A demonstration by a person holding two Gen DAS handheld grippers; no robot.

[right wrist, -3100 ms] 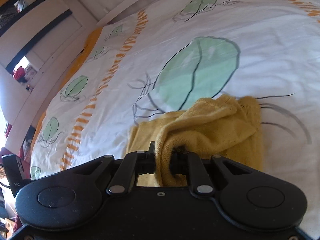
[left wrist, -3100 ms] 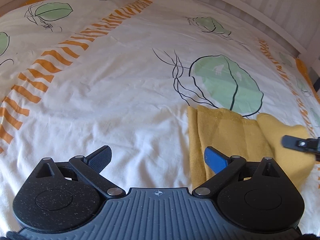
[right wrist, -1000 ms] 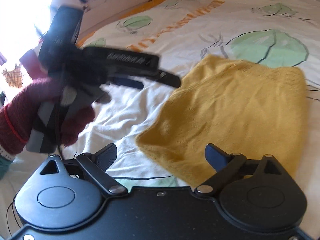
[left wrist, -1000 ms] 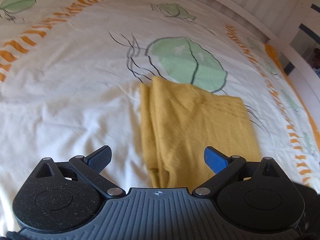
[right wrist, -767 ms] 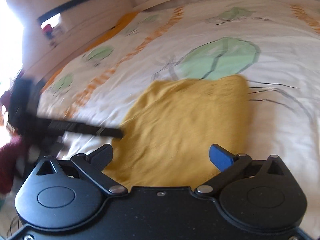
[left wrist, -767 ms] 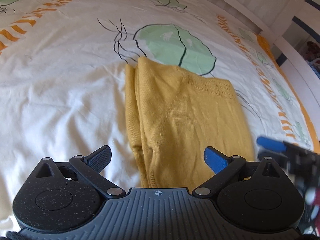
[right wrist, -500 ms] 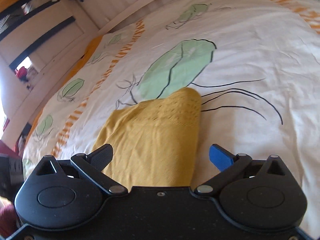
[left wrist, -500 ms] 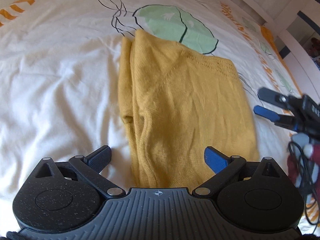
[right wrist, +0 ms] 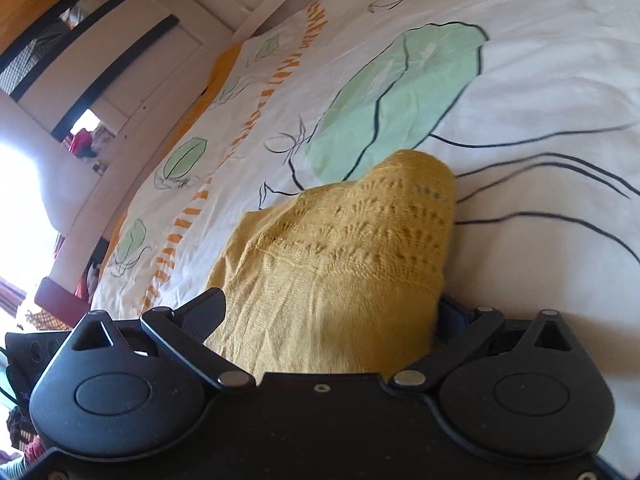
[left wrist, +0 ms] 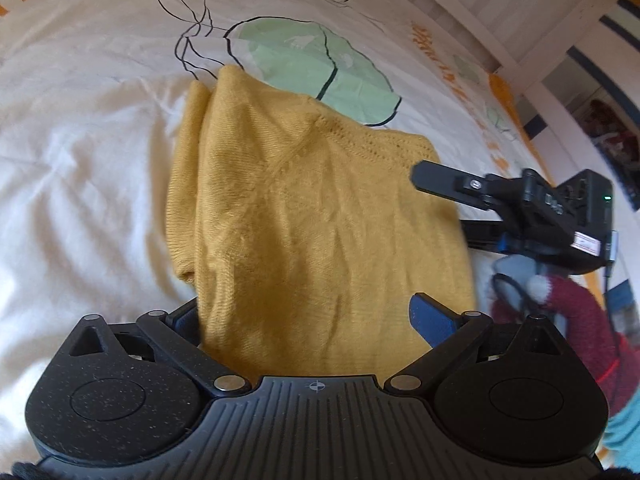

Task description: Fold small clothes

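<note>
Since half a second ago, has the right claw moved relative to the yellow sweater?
Yes. The right claw has moved toward the green leaf print; the sweater edge now lies between its open fingers.

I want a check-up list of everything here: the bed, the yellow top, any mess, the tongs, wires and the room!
Surface: white bed cover with green leaf and orange stripe prints, a bit wrinkled.
Job's things: yellow knit top, folded, lying flat on the cover, lacy band at its far end.
Clutter: nothing seen on the bed.
Tongs: left tongs open, fingers either side of the top's near edge; right tongs open at the top's right edge, held by a hand in a dark red sleeve.
Cables: black cable hanging below the right tongs.
Surroundings: white bed frame; white wall with dark stripes.
</note>
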